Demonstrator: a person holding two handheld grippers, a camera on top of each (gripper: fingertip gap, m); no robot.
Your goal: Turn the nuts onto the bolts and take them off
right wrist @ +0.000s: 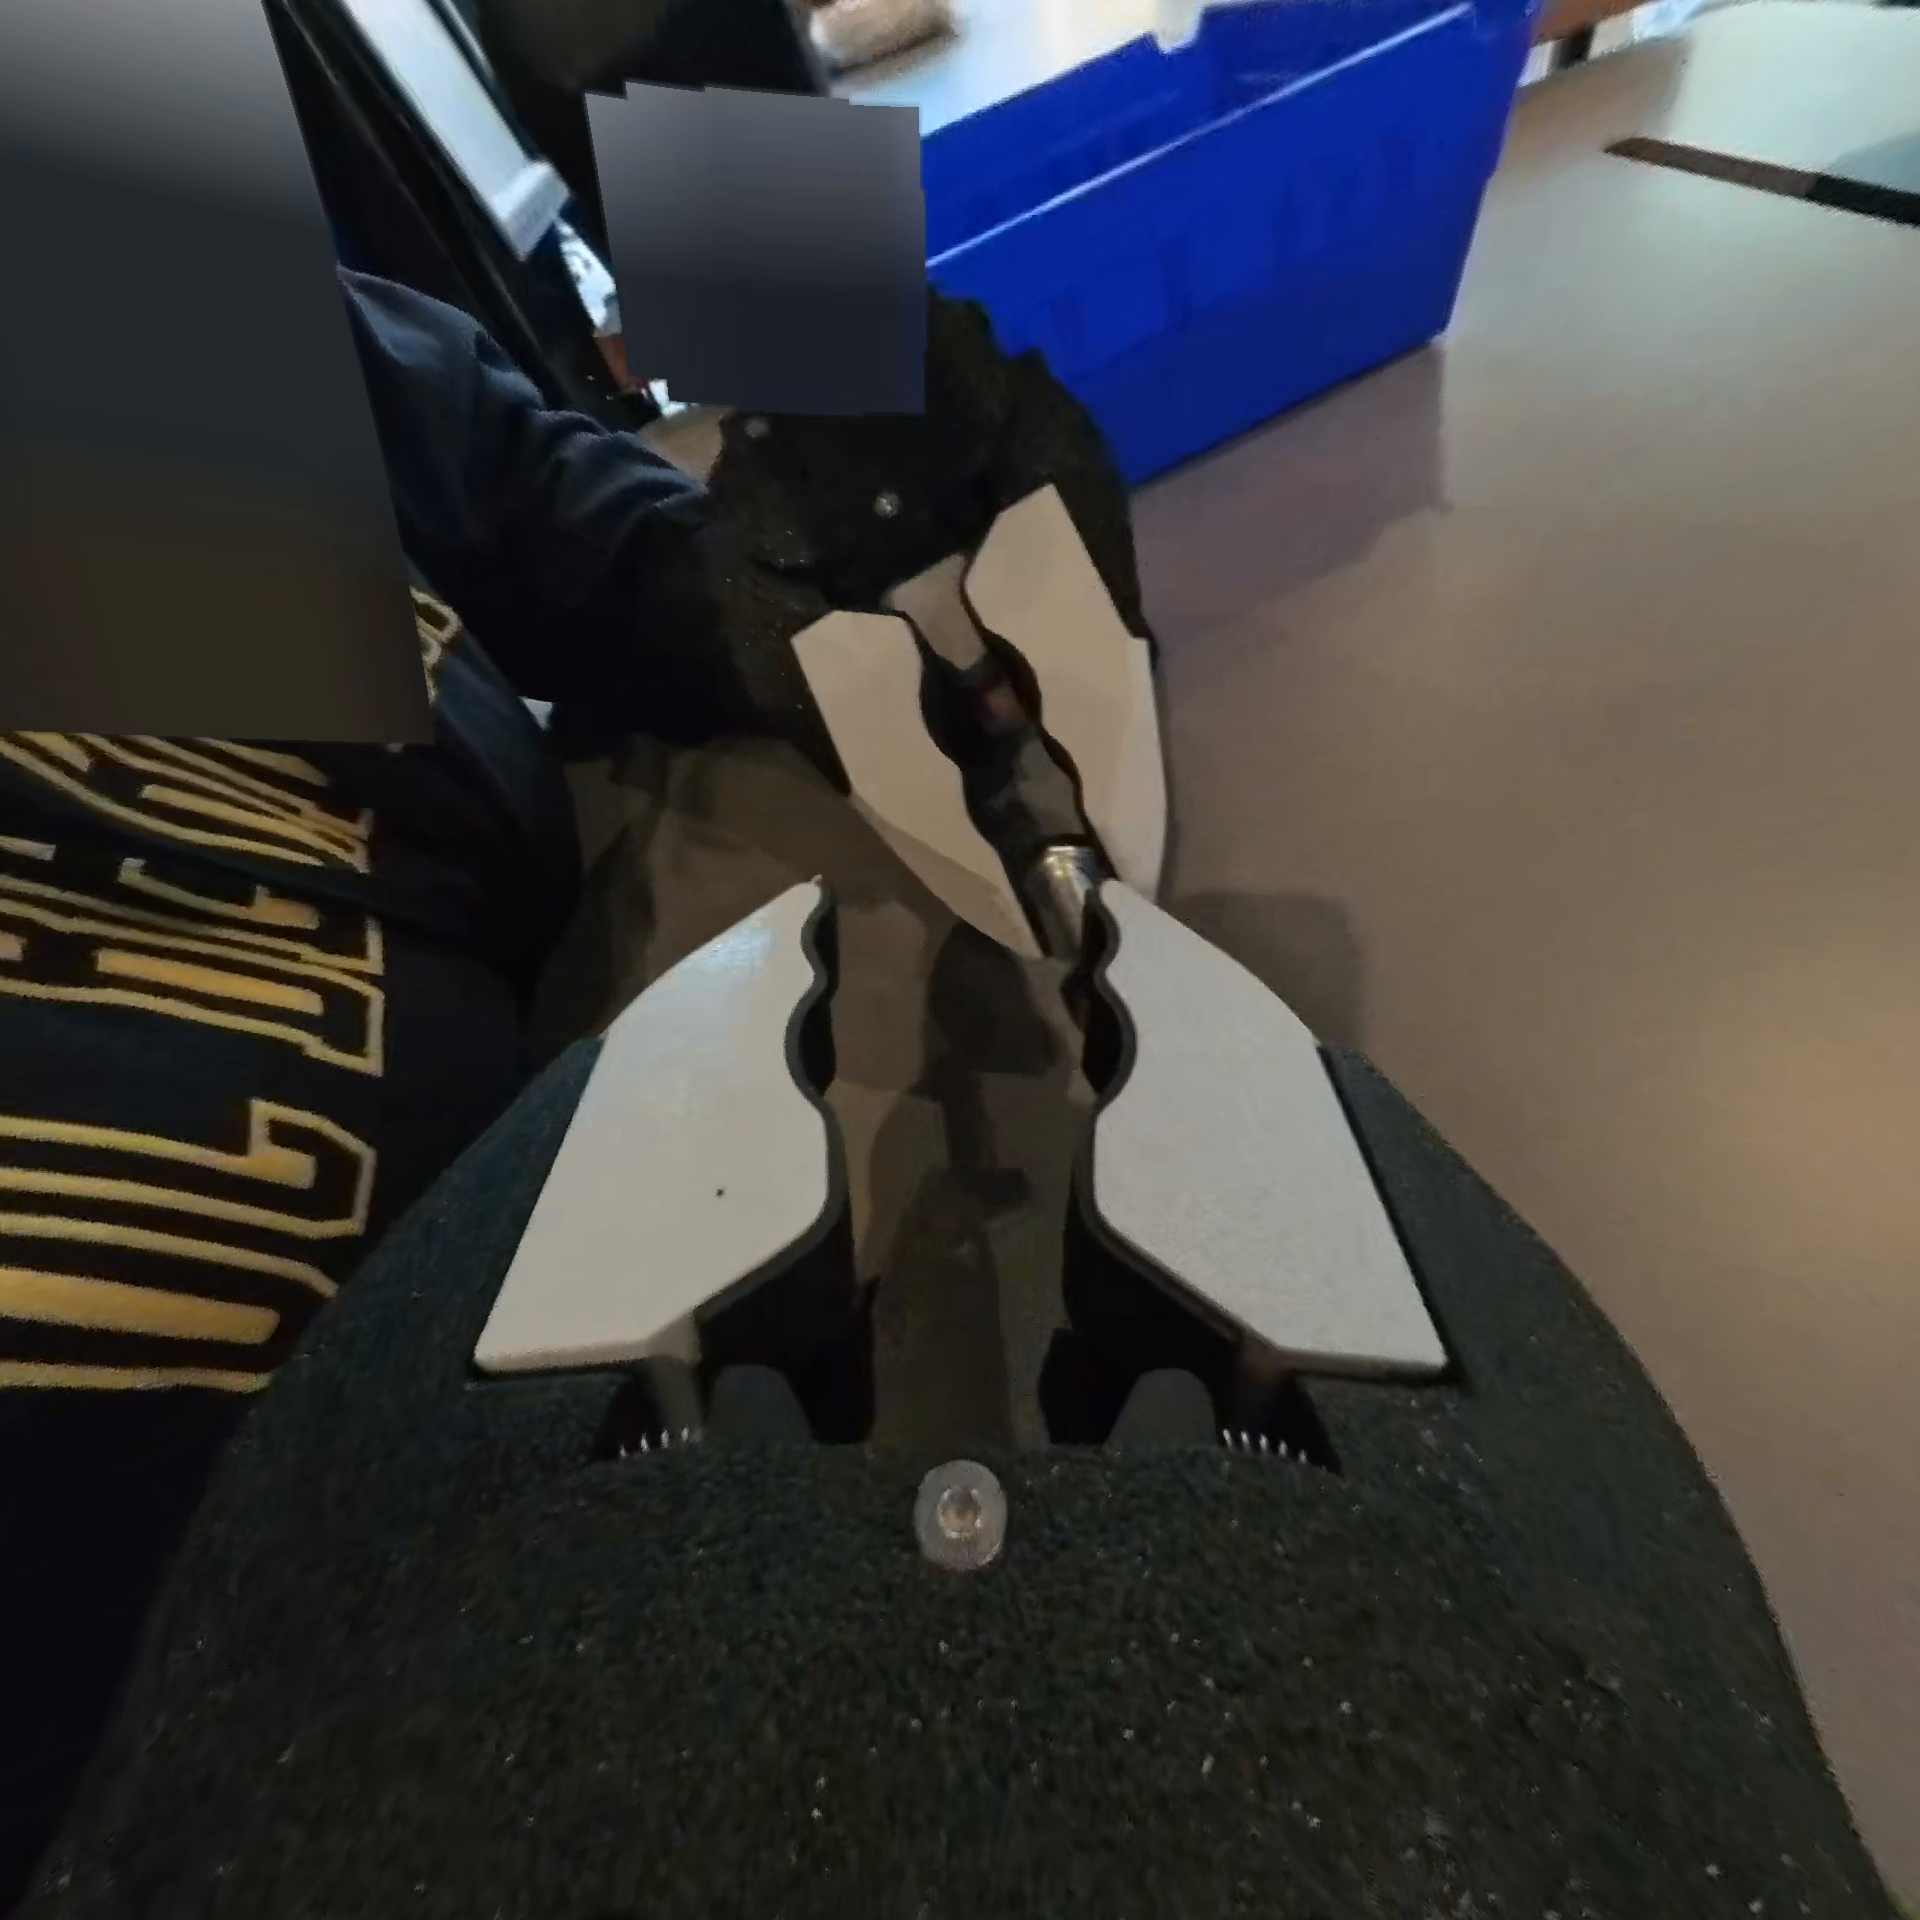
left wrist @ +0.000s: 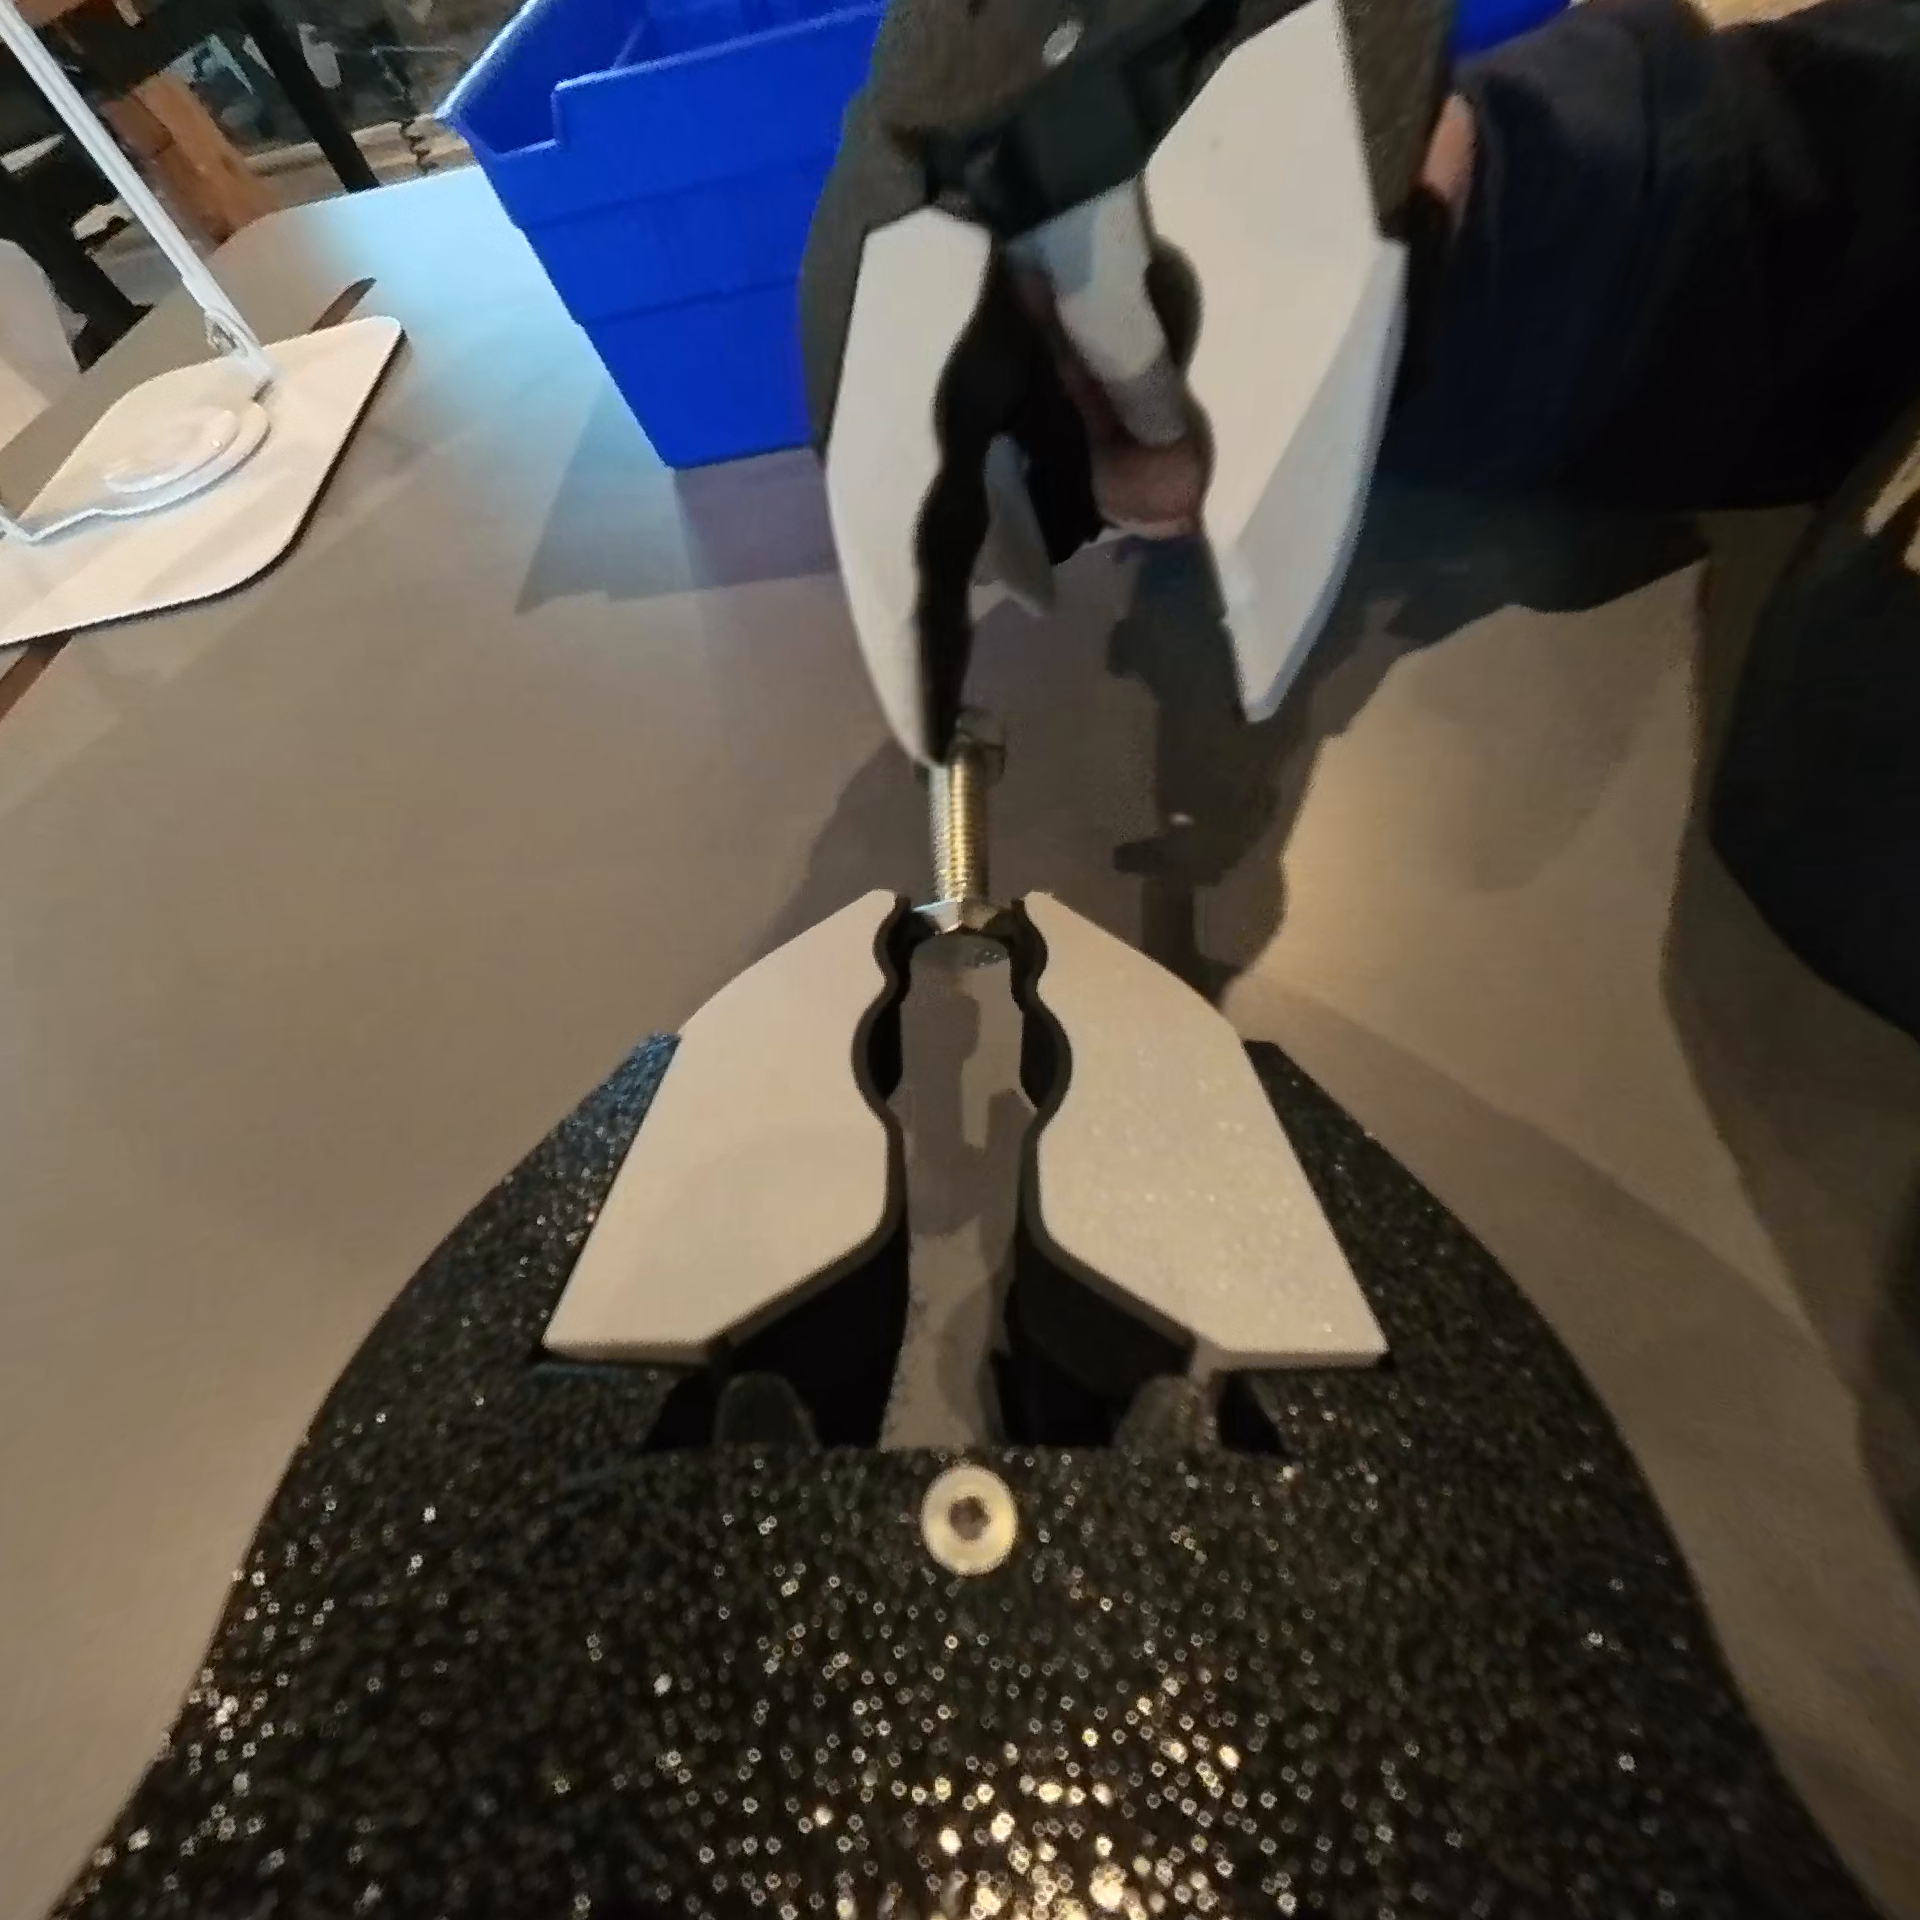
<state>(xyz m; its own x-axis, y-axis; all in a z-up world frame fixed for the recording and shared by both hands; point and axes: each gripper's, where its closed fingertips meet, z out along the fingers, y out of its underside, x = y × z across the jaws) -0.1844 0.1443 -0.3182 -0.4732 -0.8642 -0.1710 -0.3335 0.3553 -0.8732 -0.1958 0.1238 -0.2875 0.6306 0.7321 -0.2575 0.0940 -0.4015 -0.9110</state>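
Note:
My left gripper point(left wrist: 956, 920) is shut on the hex head of a silver bolt point(left wrist: 961, 831), which points away from it over the grey table point(left wrist: 416, 831). A nut point(left wrist: 982, 743) sits at the bolt's far end. My right gripper point(left wrist: 1091, 727) comes in from above with its jaws wide apart; one of its fingertips point(left wrist: 925, 717) touches the nut and the other is well clear. In the right wrist view my right gripper point(right wrist: 956, 904) is open, and the shiny bolt end point(right wrist: 1060, 871) lies against its right fingertip. The left gripper point(right wrist: 1075, 888) faces it.
A blue plastic bin point(left wrist: 675, 260) stands on the table behind the grippers and also shows in the right wrist view point(right wrist: 1247, 260). A white stand base point(left wrist: 208, 436) lies at the far left. A person's dark sleeve point(left wrist: 1662, 312) and dark printed top point(right wrist: 156, 1039) are close by. The tips of one gripper are about 4 cm away from the tips of the other.

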